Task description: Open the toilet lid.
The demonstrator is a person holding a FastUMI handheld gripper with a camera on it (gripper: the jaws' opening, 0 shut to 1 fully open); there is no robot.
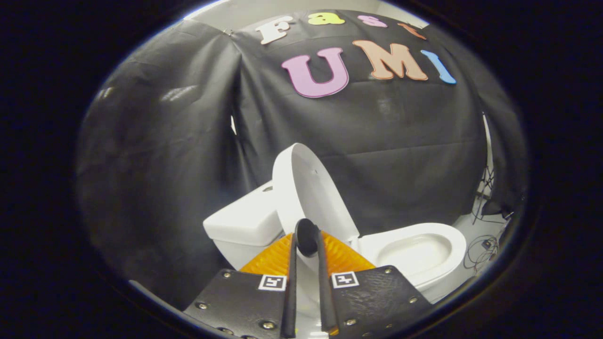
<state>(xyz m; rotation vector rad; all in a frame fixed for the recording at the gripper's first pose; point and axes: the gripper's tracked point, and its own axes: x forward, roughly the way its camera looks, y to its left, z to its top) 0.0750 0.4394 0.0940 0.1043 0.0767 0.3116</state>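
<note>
I hold my tongs (307, 245) out toward a white toilet that stands against the booth's black cloth wall (405, 141). The whole scene looks tilted, so the toilet seems to lean over to one side.

The toilet lid (308, 190) is already raised. It is a smooth white oval, standing up on its hinge, with its long axis running from the hinge near my fingertips up and away toward the cloth wall. Its inner face turns toward the open bowl (414, 252), and its back leans toward the tank (245, 223). The lid's top edge rises well above the tank.

My two fingers (325, 273) reach forward side by side with only a narrow gap between them, close to pressed together. A dark rounded shape sits at their tips, right against the lower part of the lid. I cannot tell whether the fingers pinch the lid's edge or merely rest in front of it, since the tips hide the point of contact.

The lid lies just ahead of and beyond my fingertips, rising above them. The tank sits on one side of the fingers, behind the lid. The seat and open bowl sit on the other side, low, spreading away from the hinge. Ribbed orange pieces (271, 259) fan out on both sides of my fingers, near their base.

Past the bowl, on the pale floor, lie some thin dark cables (480, 249).
</note>
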